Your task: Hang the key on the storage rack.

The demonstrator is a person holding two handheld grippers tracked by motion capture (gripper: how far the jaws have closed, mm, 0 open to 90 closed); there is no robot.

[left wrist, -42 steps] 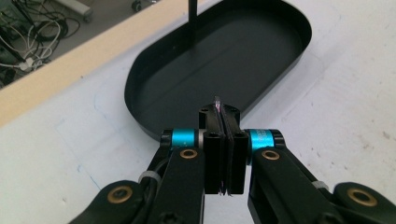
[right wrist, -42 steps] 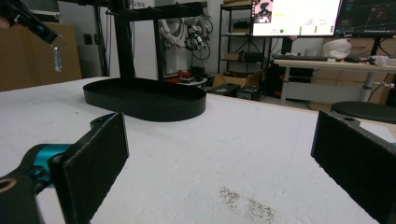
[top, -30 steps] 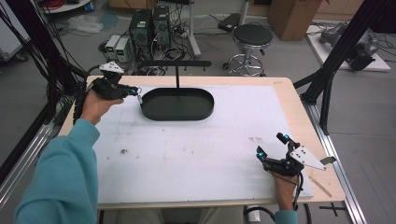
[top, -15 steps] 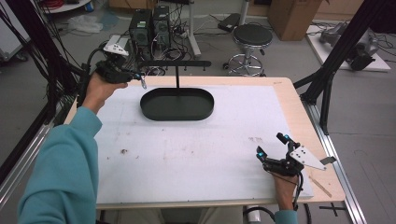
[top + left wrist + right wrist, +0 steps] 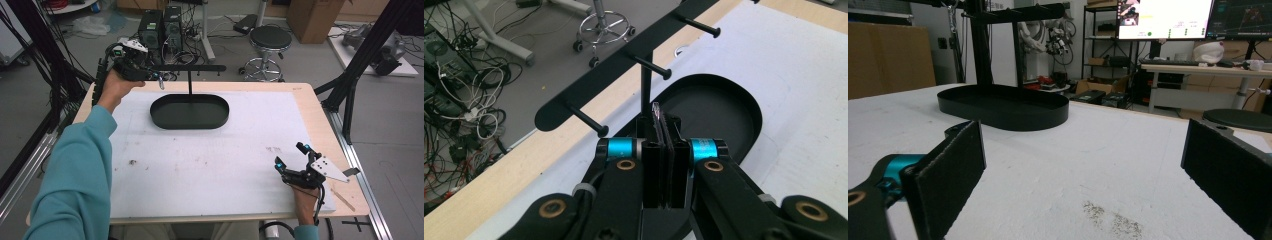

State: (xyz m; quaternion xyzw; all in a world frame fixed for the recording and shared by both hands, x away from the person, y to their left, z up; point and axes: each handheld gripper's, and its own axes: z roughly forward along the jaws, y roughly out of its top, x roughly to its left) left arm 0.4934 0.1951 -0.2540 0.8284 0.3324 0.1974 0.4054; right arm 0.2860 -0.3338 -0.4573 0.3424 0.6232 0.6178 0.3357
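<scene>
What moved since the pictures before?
The left tool, shut on a thin shiny thing, rose off the table and went up and back toward the rack's bar. The right tool stayed open in place; the tray did not move.

No legible text or labels anywhere
</scene>
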